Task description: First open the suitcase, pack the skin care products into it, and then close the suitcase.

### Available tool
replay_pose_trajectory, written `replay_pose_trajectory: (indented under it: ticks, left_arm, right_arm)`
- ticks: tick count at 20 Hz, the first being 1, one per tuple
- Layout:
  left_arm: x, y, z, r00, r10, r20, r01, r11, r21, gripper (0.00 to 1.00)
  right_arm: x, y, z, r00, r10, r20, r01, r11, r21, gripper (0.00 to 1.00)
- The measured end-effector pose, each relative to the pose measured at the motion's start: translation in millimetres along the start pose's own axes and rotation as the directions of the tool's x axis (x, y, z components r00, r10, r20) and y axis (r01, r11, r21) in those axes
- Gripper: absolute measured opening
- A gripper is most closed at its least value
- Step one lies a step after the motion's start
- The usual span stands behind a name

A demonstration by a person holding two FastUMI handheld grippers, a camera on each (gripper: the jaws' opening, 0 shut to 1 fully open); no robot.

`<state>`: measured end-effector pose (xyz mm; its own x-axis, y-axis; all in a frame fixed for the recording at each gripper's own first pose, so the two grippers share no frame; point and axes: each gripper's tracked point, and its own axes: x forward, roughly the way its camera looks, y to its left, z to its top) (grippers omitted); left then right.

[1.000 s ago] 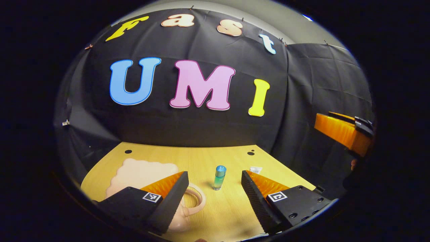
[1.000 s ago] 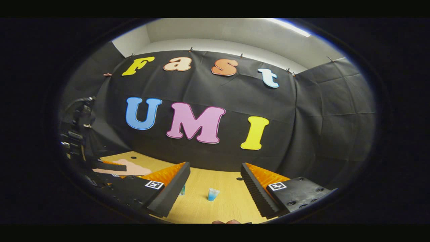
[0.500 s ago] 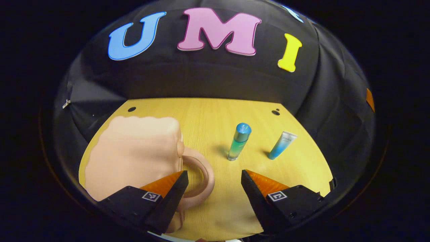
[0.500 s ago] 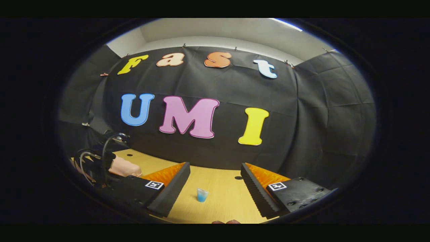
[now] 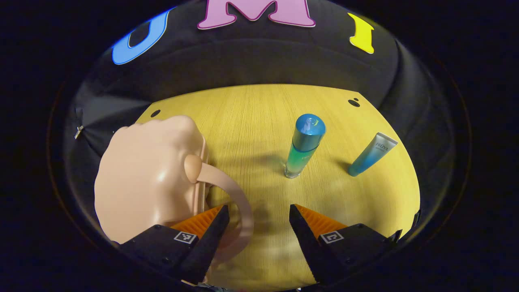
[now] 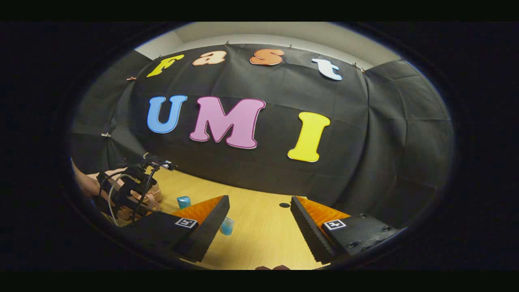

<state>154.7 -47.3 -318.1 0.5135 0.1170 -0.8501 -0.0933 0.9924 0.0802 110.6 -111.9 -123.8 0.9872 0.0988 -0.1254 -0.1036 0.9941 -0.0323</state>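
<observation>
A closed pink suitcase [image 5: 146, 178] lies on the left of the wooden table [image 5: 251, 113]. Its loop handle [image 5: 235, 194] arches toward me. My left gripper [image 5: 257, 227] hangs open just above and in front of the handle, whose loop runs past the left finger's inner side. A blue-green bottle [image 5: 304, 146] stands upright mid-table, with a blue tube [image 5: 371, 154] on its cap farther right. In the right gripper view my right gripper [image 6: 259, 221] is open and holds nothing. Beyond it are the tube [image 6: 227, 226] and the bottle's cap [image 6: 183, 201].
In the right gripper view the left gripper's body with its cables [image 6: 129, 190] and a hand sit at the far left over the suitcase [image 6: 156, 194]. Black cloth walls close the table's back and sides. Small dark holes [image 5: 354, 103] mark the tabletop's far corners.
My left gripper has tipped downward and moved closer to the suitcase, so its handle now rises beside the left finger. The right gripper has shifted slightly, staying open.
</observation>
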Motion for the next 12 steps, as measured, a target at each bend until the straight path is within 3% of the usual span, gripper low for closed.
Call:
replay_pose_trajectory:
  ticks: [4,5,6,8,10,12]
  left_arm:
    - [9,4,-13,0.997,0.033,-0.07,-0.031,0.999,0.029,0.93]
    - [7,10,-14,0.995,0.069,-0.078,-0.064,0.996,0.057,0.9]
    - [0,18,-4,0.993,0.112,-0.046,-0.107,0.989,0.098,0.66]
    - [1,12,5,0.994,0.105,0.007,-0.105,0.979,0.177,0.17]
    - [-13,9,15,0.997,0.076,0.014,-0.077,0.975,0.209,0.14]
    - [-27,6,26,0.999,0.033,0.014,-0.035,0.984,0.177,0.14]
  right_arm:
    - [4,-14,-13,0.999,-0.009,-0.034,0.01,1.0,0.03,0.96]
    - [5,-18,-18,0.999,-0.01,-0.042,0.012,0.999,0.031,0.96]
    - [5,-20,-22,0.999,-0.01,-0.05,0.011,0.999,0.035,0.96]
    - [5,-24,-28,0.997,-0.003,-0.071,0.007,0.999,0.046,0.96]
    - [5,-27,-32,0.997,-0.007,-0.08,0.011,0.999,0.05,0.96]
    - [5,-28,-33,0.996,-0.015,-0.089,0.02,0.998,0.058,0.96]
